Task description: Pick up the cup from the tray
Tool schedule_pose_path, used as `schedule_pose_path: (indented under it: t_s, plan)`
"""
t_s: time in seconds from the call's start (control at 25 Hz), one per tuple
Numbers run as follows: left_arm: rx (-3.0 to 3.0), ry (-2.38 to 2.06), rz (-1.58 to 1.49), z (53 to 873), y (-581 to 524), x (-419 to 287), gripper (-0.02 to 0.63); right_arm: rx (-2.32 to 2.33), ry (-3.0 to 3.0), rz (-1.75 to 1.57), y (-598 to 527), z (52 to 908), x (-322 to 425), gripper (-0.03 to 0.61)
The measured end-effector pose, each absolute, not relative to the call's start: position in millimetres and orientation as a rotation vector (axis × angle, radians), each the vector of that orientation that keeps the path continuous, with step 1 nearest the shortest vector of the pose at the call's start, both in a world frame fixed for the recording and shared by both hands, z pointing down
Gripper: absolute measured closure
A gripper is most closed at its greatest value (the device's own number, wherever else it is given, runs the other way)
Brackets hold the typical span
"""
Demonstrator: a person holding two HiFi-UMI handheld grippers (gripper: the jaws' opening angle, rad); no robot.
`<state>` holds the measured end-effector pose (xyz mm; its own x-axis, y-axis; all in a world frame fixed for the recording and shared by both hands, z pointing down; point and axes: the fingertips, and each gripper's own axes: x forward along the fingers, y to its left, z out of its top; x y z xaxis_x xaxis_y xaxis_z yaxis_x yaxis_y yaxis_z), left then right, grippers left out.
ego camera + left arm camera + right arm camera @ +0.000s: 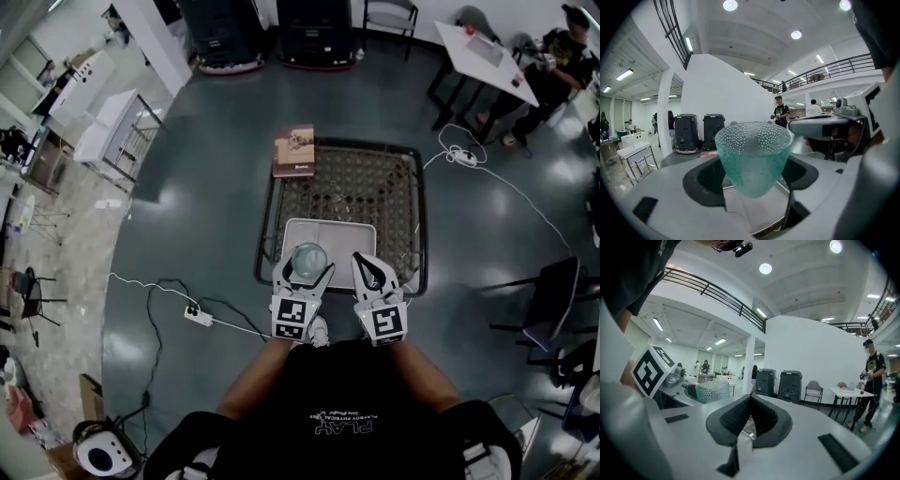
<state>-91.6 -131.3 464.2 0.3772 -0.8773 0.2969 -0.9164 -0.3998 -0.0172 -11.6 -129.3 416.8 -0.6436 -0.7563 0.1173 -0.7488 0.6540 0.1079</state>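
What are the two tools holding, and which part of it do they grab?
The left tool grips the bumpy green cup by its sides, low on its body. The right tool holds nothing; its jaws are shut together.

Dk glossy floor [216, 216] | white walls [717, 89]; ceiling spots [730, 5] | white table [487, 52], chairs [389, 17]

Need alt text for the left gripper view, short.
The left gripper is shut on a teal glass cup with a beaded surface, held upright between its dark pads, with a white tray visible below. Behind, in a large bright hall, stand two dark machines and a person.
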Motion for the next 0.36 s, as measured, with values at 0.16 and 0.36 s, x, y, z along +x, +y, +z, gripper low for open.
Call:
schedule_pose_path:
  t_s: [0.16, 0.36]
  plan:
    - [2.485, -1.625, 0.391, 463.3, -131.1, -89.9, 0.250, 1.254, -2.697, -0.085, -131.8, 418.9, -8.1, 0.580]
    - [2.496, -1.658, 0.339, 456.5, -131.6, -90.8, 0.250, 1.228, -2.686, -0.105, -133.2, 417.9, -6.9, 0.580]
